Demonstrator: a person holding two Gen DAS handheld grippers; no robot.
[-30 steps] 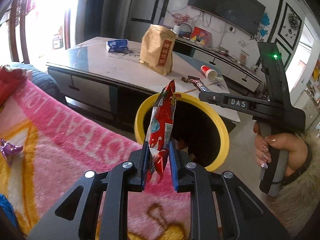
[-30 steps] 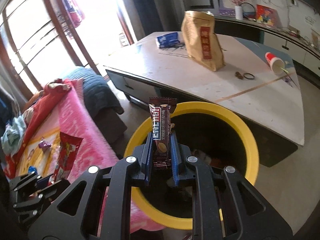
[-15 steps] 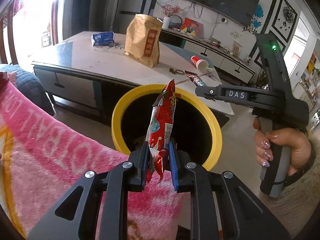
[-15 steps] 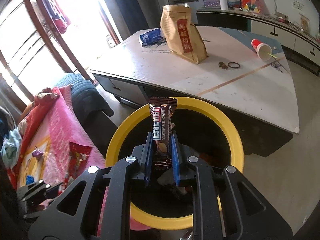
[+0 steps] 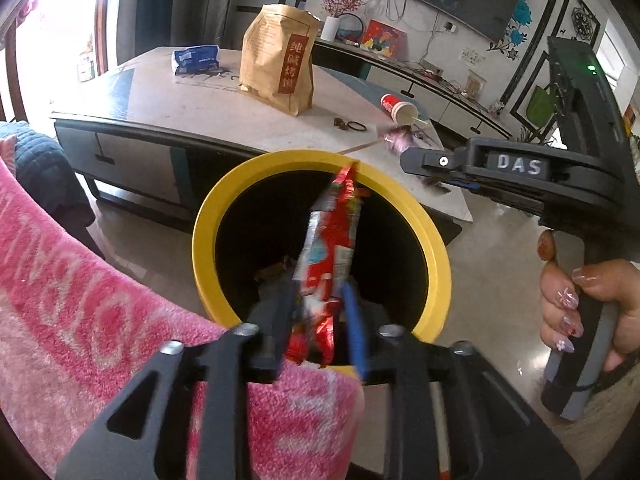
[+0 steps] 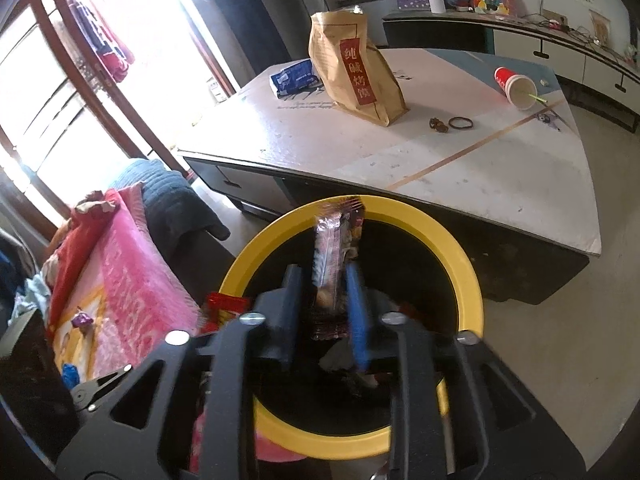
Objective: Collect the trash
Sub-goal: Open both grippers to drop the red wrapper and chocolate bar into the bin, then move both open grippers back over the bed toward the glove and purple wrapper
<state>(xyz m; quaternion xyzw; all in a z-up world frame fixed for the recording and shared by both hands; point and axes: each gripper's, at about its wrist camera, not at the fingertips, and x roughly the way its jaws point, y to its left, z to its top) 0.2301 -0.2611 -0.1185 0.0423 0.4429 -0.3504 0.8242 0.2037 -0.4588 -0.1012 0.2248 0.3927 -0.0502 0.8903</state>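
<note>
A yellow-rimmed black bin (image 5: 434, 236) (image 6: 472, 276) stands on the floor between the sofa and the table. My left gripper (image 5: 320, 320) is over its near rim, jaws parted, with the red snack wrapper (image 5: 332, 240) loose between them, blurred. My right gripper (image 6: 322, 312) is over the bin too, jaws parted, with the brown bar wrapper (image 6: 332, 256) loose and blurred between them. The right gripper's side (image 5: 500, 168) shows in the left wrist view. Some trash lies inside the bin.
A low table (image 6: 500, 184) behind the bin holds a brown paper bag (image 6: 354, 76), a blue packet (image 6: 294, 78), a tipped red cup (image 6: 514, 86) and a hair tie (image 6: 461, 123). A pink blanket (image 5: 60, 280) covers the sofa at left, with a purple wrapper (image 6: 80, 317).
Both grippers have opened from shut. The red wrapper and the brown bar wrapper are loose and tilting between the jaws. Both grippers have moved closer over the bin.
</note>
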